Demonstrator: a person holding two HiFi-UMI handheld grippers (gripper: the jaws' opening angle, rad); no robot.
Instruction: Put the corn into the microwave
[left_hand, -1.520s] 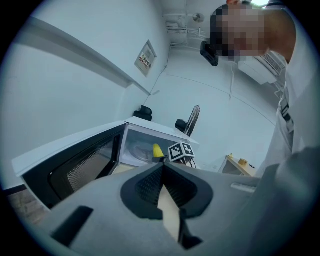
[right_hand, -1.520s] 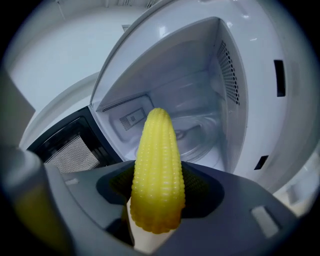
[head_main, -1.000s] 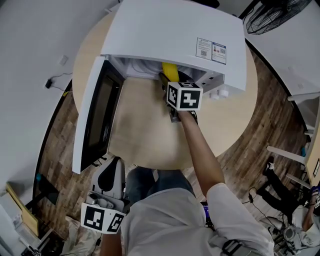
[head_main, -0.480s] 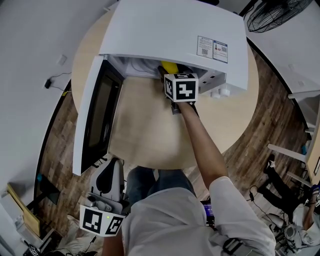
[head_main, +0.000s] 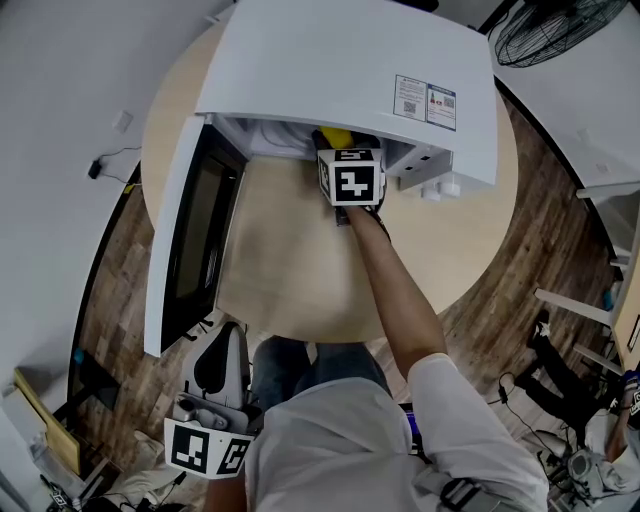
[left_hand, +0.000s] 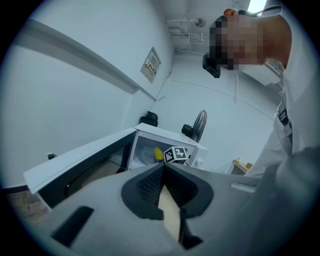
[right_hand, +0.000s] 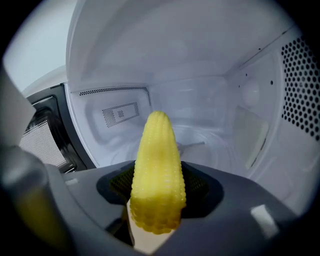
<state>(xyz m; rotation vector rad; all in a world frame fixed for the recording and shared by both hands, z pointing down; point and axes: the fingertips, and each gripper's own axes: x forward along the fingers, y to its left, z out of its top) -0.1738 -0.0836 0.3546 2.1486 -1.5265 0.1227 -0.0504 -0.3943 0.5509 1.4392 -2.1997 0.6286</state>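
The microwave (head_main: 350, 60) stood at the top of the head view on a round, pale wooden tabletop (head_main: 290, 280), its white case filling much of the upper frame. Its door (head_main: 188, 235) hung wide open toward the left of the frame, dark window facing inward.

The right hand-held gripper (head_main: 335, 142) was at the mouth of the oven, just above frame centre, with its marker cube (head_main: 350, 180) facing up and the person's bare forearm (head_main: 400, 300) running down toward lower right. Its jaws were clamped on the corn (right_hand: 157, 170) – a yellow cob gripped at its thick end, one dark pad on each side, held fairly wide by the cob's girth. In the right gripper view the cob stood up the middle of the frame, its narrow tip pointing into the white cavity, with the perforated side wall at right and the door's inner edge at left. From the head view only a short yellow piece of it showed under the front edge of the oven's top. It was carried in the jaws, not laid down.

The left hand-held gripper (head_main: 228, 338) sat at the lower left of the head view, off the edge of the tabletop and over the wooden floor (head_main: 115, 300), well apart from the oven. Its own view showed the jaws drawn together at the tips with nothing between them – the open microwave, the cob and the marker cube small beyond them.

A black fan (head_main: 550, 30) stood at the upper right corner.
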